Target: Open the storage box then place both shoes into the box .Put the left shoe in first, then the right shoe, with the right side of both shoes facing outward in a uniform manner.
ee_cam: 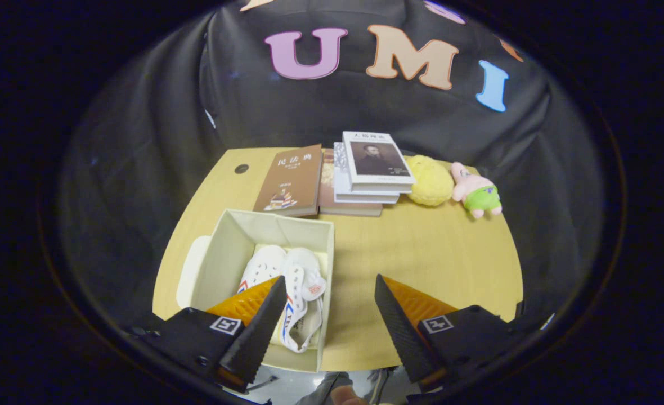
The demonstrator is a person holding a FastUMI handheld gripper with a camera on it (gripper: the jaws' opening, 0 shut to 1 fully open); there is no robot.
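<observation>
Already both white shoes (290, 284) lie side by side inside the open storage box (228, 253), toes pointing away from the tongs (331, 298), long axes running along the box's length. The tongs hang released and empty above the counter (422, 253), their left finger over the box, the right over bare wood. Books (337, 174) and two plush toys (456, 185) sit well beyond. Placement looks finished; only backing clear seems left.

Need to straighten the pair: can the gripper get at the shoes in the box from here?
Probably yes: the box is open-topped, the shoes lie exposed beside the open gripper's left finger.
</observation>
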